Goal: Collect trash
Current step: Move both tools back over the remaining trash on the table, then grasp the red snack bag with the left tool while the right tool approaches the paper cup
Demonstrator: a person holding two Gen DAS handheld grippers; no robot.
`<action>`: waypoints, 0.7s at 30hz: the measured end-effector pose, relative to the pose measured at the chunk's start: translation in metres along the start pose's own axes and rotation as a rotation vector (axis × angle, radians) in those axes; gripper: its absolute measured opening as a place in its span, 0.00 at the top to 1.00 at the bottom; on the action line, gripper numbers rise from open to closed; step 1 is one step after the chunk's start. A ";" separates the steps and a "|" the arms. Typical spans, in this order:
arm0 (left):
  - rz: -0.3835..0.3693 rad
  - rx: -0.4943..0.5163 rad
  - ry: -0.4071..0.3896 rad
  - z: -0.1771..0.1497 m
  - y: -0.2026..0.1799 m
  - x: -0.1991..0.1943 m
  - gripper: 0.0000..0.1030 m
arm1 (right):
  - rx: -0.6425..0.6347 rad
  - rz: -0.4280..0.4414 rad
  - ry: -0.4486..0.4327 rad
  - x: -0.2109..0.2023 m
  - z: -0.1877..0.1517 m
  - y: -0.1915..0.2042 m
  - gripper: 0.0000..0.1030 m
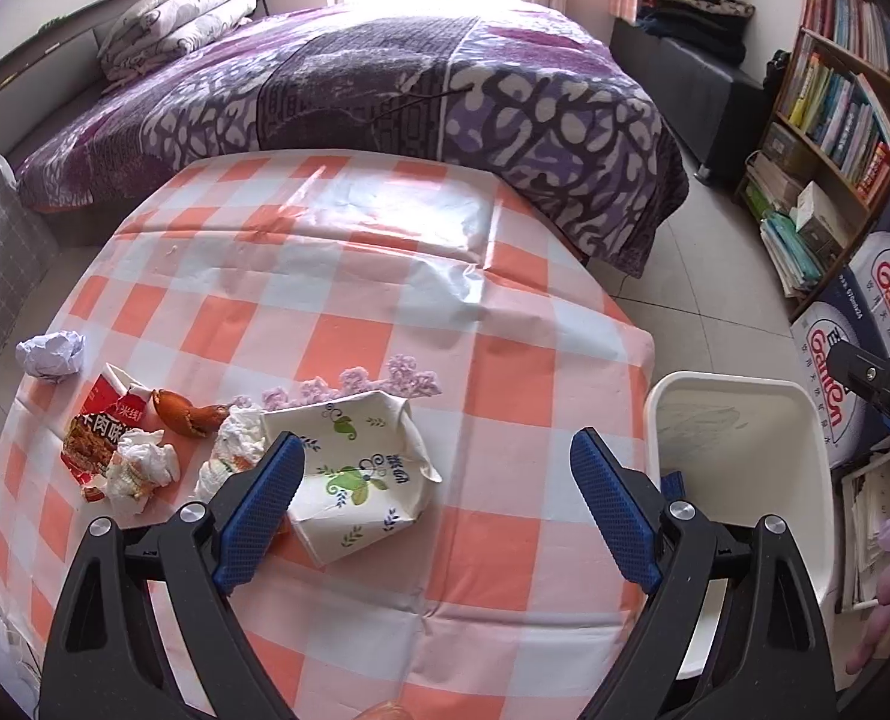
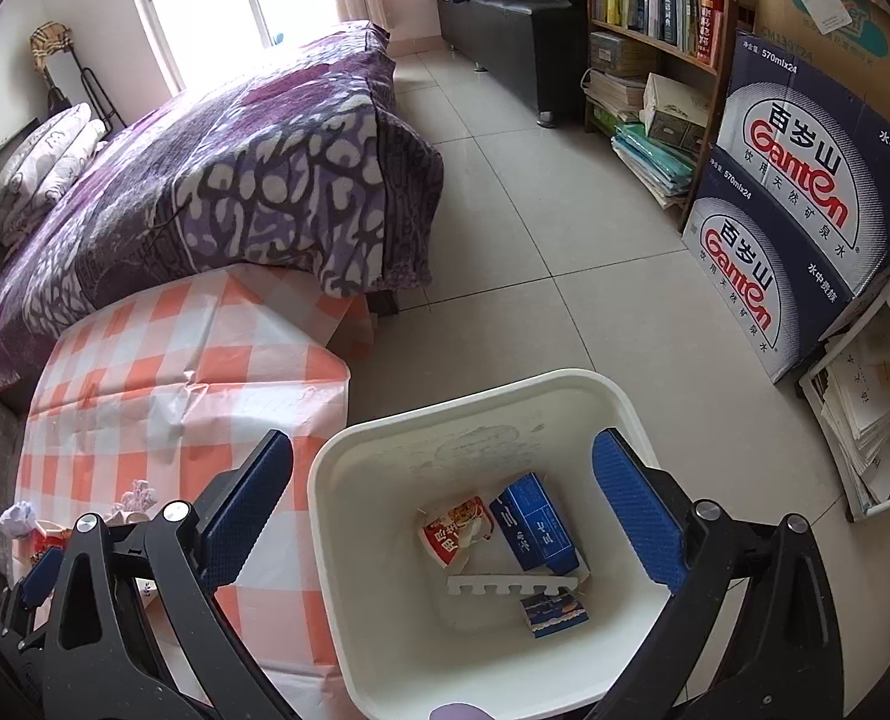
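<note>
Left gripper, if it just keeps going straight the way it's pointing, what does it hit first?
Probably the crumpled paper cup on the checkered tablecloth. The left gripper is open, the cup sitting just ahead by its left finger; depth is hard to judge.

The checked table (image 1: pixel 384 276) is bare at the far side; litter crowds its near-left beside the flattened carton (image 1: pixel 360 468).

We hold the right gripper (image 2: pixel 441 462) over the white bin (image 2: pixel 348 480), its blue-padded jaws spread wide with nothing between them. In the bin we see a red snack wrapper (image 2: pixel 454 531), a blue box (image 2: pixel 535 522), a white notched strip (image 2: pixel 514 587) and a small blue carton (image 2: pixel 553 612). The checkered table (image 2: pixel 168 372) stands just beside the bin.
</note>
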State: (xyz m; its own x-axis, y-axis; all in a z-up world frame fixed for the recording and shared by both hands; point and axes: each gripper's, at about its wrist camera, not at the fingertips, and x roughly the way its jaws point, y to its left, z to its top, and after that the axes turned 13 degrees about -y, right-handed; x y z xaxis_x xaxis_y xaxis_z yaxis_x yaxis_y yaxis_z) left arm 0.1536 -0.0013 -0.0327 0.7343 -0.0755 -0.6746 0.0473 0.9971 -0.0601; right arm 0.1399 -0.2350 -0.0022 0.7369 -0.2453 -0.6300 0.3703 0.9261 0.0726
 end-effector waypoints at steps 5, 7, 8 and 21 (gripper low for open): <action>0.066 -0.031 0.034 -0.003 0.035 0.008 0.14 | -0.045 0.026 0.021 0.003 -0.009 0.026 0.07; 0.103 -0.041 0.051 -0.005 0.051 0.012 0.13 | -0.066 0.037 0.032 0.005 -0.013 0.037 0.07; 0.116 -0.052 0.061 -0.005 0.060 0.014 0.13 | -0.076 0.042 0.037 0.005 -0.015 0.042 0.07; 0.291 -0.120 0.183 -0.006 0.181 0.047 0.09 | -0.202 0.139 0.156 0.019 -0.052 0.112 0.07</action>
State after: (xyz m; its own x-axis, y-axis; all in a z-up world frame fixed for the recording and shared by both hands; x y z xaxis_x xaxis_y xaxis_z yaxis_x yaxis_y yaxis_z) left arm 0.1924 0.1753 -0.0801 0.5716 0.1999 -0.7958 -0.2343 0.9693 0.0752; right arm 0.1657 -0.1209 -0.0465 0.6706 -0.0797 -0.7375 0.1403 0.9899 0.0206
